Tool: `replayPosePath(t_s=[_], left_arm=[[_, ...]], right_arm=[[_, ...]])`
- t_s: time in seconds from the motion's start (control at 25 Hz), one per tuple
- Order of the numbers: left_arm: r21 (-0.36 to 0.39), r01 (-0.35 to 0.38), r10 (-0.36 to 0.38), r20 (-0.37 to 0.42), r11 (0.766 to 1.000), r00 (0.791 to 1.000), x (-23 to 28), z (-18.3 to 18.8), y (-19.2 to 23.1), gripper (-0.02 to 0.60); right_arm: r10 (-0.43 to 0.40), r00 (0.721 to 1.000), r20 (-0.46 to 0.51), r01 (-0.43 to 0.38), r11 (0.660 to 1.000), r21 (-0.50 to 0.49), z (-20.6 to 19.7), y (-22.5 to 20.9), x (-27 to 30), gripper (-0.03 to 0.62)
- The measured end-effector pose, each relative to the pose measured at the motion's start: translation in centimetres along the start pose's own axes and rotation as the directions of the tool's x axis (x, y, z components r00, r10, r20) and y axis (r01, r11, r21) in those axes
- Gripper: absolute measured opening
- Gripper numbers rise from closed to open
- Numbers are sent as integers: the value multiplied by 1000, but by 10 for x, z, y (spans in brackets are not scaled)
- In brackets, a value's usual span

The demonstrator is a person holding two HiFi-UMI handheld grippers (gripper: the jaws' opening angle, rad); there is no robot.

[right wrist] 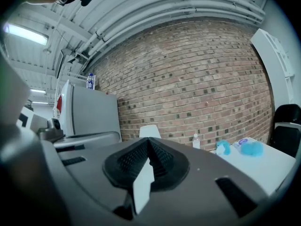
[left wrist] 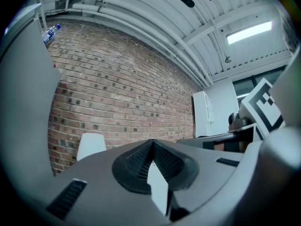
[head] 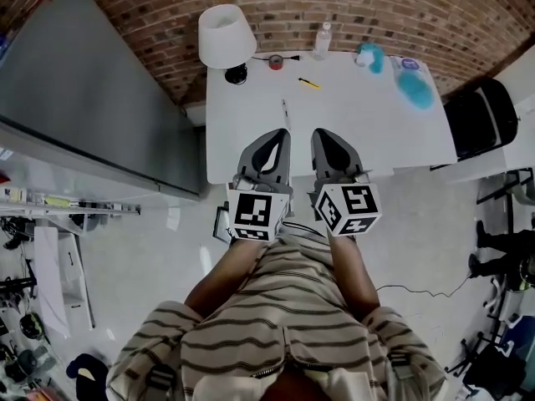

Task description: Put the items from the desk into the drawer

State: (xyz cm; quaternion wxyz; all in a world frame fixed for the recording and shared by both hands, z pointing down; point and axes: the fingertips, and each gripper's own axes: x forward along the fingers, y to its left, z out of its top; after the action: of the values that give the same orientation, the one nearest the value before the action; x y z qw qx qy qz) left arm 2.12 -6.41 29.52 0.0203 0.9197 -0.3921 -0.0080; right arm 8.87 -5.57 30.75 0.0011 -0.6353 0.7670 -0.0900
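A white desk (head: 368, 132) carries a white lamp (head: 226, 36), a red tape roll (head: 276, 61), a clear bottle (head: 322, 40), a yellow pen (head: 309, 83), a thin grey pen (head: 285, 114), a teal item (head: 369, 57) and a blue fluffy item (head: 415, 90). My left gripper (head: 282, 134) and right gripper (head: 321, 134) hang side by side over the desk's near edge, pointing at the wall. Both are shut and empty, the jaws meeting in the left gripper view (left wrist: 151, 142) and the right gripper view (right wrist: 148, 140). No drawer shows in any view.
A tall grey cabinet (head: 92, 98) stands left of the desk, and a black chair (head: 481, 115) is at its right end. A brick wall (head: 351, 7) runs behind the desk. A small black object (head: 236, 75) lies by the lamp's foot.
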Motion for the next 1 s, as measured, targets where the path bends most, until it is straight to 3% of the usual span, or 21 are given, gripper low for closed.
replayPosePath(t_s=[0.48,1.0], left_arm=[[-8,-22,21,-35,1000,999,27,-13,17,5],[10,-84,84,-59,996,995,73,-17,19,5]], right_arm=[[12,999,-48,-12,1000,-5,-8,-9,33,11],[59,993,-106,-56,998,31,-13,-52,68,11]])
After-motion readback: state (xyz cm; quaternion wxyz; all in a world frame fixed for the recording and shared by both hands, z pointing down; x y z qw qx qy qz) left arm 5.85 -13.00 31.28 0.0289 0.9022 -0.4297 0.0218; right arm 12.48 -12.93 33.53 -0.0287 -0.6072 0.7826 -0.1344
